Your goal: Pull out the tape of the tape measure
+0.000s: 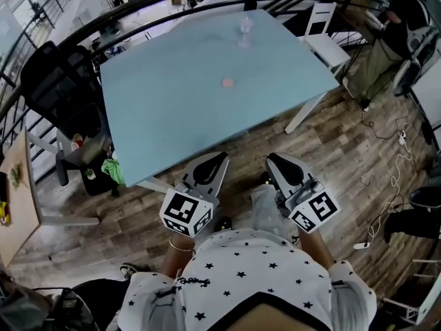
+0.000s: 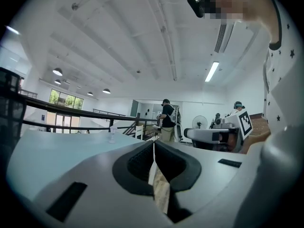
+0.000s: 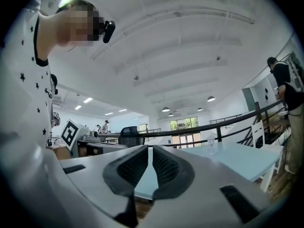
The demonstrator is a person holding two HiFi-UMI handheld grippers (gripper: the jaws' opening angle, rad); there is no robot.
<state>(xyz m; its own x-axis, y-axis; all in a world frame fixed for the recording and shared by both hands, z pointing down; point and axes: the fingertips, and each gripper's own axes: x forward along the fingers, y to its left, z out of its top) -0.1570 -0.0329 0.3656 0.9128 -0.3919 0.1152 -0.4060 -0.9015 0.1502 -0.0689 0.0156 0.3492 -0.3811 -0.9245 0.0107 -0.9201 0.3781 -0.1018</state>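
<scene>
A person in a white shirt (image 1: 255, 267) with black stars holds the left tongs (image 1: 220, 158) and right tongs (image 1: 273, 159) close to the body. They are above the wood-plank floor (image 1: 344, 143), short of a smooth, pale blue, rectangular worktop (image 1: 172, 109).

Only the head view shows what appears to be the tape measure (image 1: 228, 83). It is one small round pink disc near the worktop's middle, well apart from both tongs. One small clear stemmed object (image 1: 244, 34) stands beyond it.

Each of the tongs carries one white cube with black square markers, two in all.

The left gripper view shows the left tongs' black textured pads (image 2: 139, 163) pressed together, gripping nothing. The right gripper view shows the right tongs' pads a narrow slit apart, also empty, with blue worktop visible through the slit.
</scene>
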